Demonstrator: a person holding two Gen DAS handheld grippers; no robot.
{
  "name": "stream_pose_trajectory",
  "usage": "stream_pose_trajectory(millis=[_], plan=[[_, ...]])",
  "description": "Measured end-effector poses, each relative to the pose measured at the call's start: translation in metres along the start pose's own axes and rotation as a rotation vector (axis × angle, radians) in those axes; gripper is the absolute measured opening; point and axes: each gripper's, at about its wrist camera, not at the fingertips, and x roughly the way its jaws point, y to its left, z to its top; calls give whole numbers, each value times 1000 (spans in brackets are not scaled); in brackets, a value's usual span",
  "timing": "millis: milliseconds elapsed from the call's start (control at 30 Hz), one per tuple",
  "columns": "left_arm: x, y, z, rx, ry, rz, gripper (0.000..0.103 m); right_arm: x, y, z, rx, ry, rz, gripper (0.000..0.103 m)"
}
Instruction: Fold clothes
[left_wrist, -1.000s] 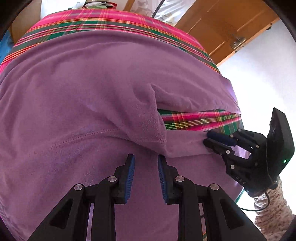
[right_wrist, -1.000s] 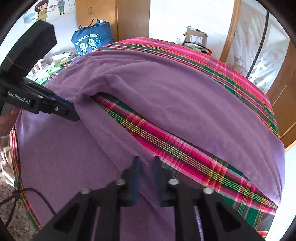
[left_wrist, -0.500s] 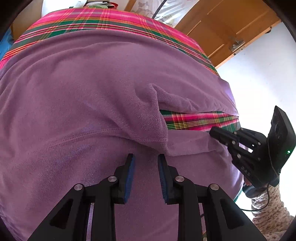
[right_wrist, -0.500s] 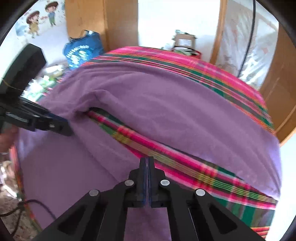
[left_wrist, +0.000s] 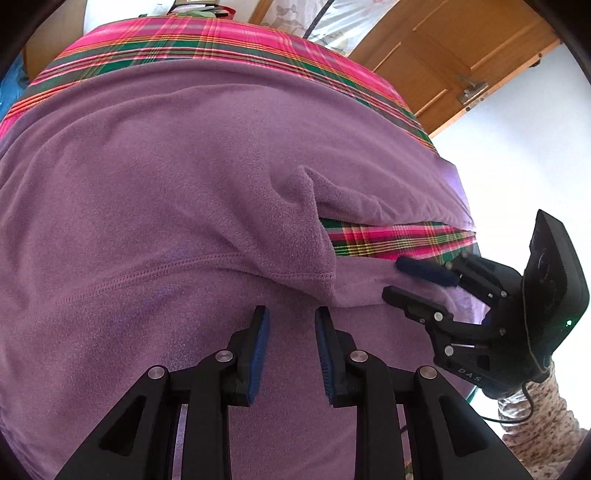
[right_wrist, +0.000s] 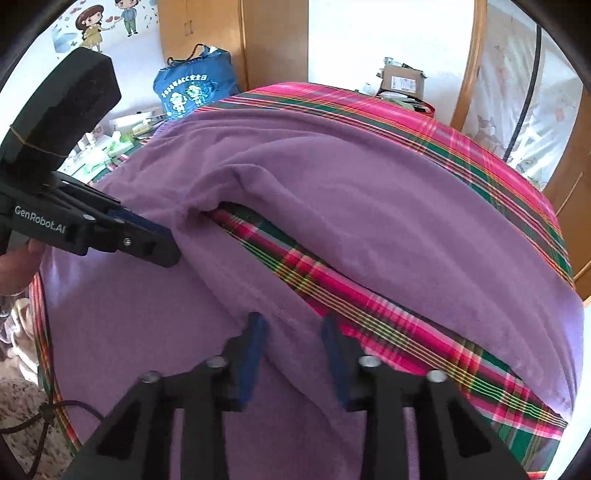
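A purple fleece garment (left_wrist: 184, 192) lies spread over a table under a pink and green plaid cloth (left_wrist: 207, 40). A strip of plaid (right_wrist: 332, 291) shows between the body and a long purple part lying near me. My left gripper (left_wrist: 291, 321) hovers low over the fleece near a stitched seam (left_wrist: 147, 273), open, with only flat cloth in the gap. My right gripper (right_wrist: 293, 325) straddles the hemmed edge of that long part; its jaws are opening and the pads stand clear of the cloth. In the left wrist view the right gripper (left_wrist: 395, 280) sits at the right edge.
A blue printed bag (right_wrist: 195, 92) and small white packages (right_wrist: 110, 136) lie beyond the table's far left. A cardboard box (right_wrist: 402, 79) stands behind it. A wooden door (left_wrist: 461, 55) is on the right. A patterned sleeve (left_wrist: 535, 417) holds the right gripper.
The right gripper closed fully at the hem edge half a second ago and has opened again with the hem between its fingers. The left gripper has kept still.
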Motion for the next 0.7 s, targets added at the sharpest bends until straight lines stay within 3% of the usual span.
stream_pose_trajectory(millis=[67,133,433,500,567,700], plan=[[-1,1,0,0,-1,-3,26,1,5,0,-19,-4,-3,7],[-1,2,0,-2,-3,-7,26,1,8,1,-33,-2,-11,3],[-4,7,-2,-10,-12,-29,26,-6,-13,8,74,-35,-76,0],[-7,9,-2,-10,-14,-23,26,0,-16,7,83,-18,-120,0],[-10,11,-3,-11,-17,-17,26,3,-20,5,118,-5,-96,1],[-26,31,-4,-43,-57,42,26,1,-25,4,157,-6,-126,2]])
